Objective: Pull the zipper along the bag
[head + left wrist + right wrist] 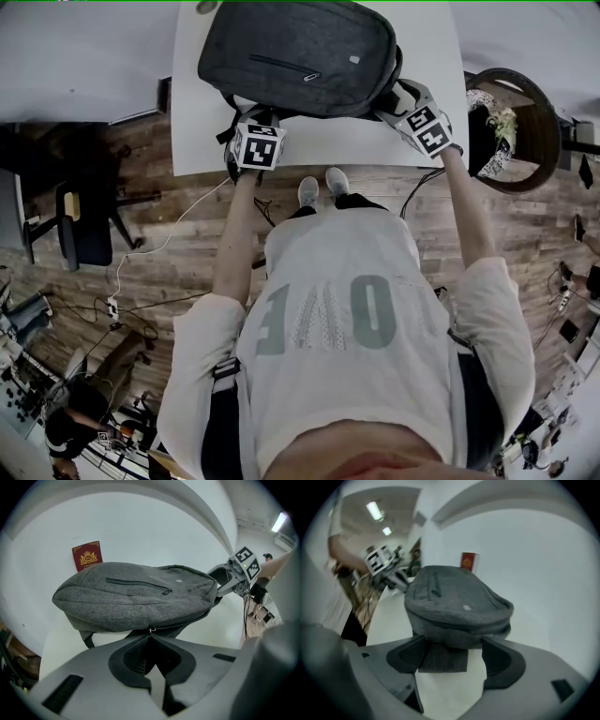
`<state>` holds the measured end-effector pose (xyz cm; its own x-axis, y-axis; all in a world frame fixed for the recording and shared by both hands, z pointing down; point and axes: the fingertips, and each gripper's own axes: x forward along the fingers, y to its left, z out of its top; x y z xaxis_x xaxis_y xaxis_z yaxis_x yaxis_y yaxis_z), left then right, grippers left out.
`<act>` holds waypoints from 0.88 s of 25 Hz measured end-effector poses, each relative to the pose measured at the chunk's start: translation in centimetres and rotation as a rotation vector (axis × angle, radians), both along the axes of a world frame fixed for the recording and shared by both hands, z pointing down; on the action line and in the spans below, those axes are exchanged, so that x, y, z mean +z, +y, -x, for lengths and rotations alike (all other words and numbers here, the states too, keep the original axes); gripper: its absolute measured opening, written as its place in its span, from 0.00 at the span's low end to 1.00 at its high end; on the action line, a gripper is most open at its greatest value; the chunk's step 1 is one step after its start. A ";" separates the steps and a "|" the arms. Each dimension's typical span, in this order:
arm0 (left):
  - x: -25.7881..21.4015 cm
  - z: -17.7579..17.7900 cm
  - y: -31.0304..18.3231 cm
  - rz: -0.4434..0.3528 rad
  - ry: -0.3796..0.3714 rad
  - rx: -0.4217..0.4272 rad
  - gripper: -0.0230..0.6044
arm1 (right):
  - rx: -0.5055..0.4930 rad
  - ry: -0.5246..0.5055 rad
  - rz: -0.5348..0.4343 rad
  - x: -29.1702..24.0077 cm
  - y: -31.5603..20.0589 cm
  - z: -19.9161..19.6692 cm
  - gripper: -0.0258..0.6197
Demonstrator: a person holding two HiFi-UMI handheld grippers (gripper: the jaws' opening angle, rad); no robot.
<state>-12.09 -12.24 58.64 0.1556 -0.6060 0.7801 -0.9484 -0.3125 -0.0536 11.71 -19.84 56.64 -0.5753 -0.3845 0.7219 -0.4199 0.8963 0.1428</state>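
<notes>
Looks like the very start of the pull, judging by the grip already taken and no slide yet to be seen. Shows the grey bag (300, 56) lying flat on the white bench (319, 145), close to the near edge. Finds the left gripper (150, 635) pressed together on the small metal zipper pull (151, 630), at the bag's near side seam. Cannot tell from here how much of that zipper track (187, 620), running off to the right, is open or closed. Finds the right gripper (453, 644) spread wide about the bag's other end, with a grey fabric tab (443, 657) lying between the jaws, touching one pad and clear of the other; no firm pinch to be made out. Calls next, probably, for a steady draw of the pull along the seam line rather than away from it, and for the right gripper to brace or clamp that end so the bag does not slide across the bench. As to writing: a red booklet (87, 556) beyond the bag with a gold crest, lettering too small to read; a small pale tag (178, 580) on the bag's top, unreadable; large upside-down letters on the person's shirt (347, 309), an E and an O plain, the rest unclear.
</notes>
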 end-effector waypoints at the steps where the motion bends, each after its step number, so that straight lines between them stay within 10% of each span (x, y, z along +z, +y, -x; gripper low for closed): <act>1: 0.0 0.1 0.0 0.001 0.005 0.004 0.08 | -0.120 0.080 -0.069 -0.8 0.8 0.7 0.62; 6: 0.0 0.1 0.0 0.000 -0.005 0.051 0.08 | -0.529 0.290 -0.291 -3.0 3.8 4.1 0.62; 10: -0.1 0.1 0.2 -0.001 -0.030 0.081 0.08 | -0.741 0.430 -0.285 0.1 5.9 6.5 0.62; 22: -0.2 0.2 1.3 0.021 -0.121 0.154 0.08 | -0.703 0.502 -0.161 2.2 5.9 8.5 0.61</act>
<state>-12.27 -10.94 58.46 0.1498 -0.5656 0.8109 -0.8764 -0.4557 -0.1559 3.23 -13.98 58.79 -0.3465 -0.1792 0.9208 0.3679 0.8770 0.3091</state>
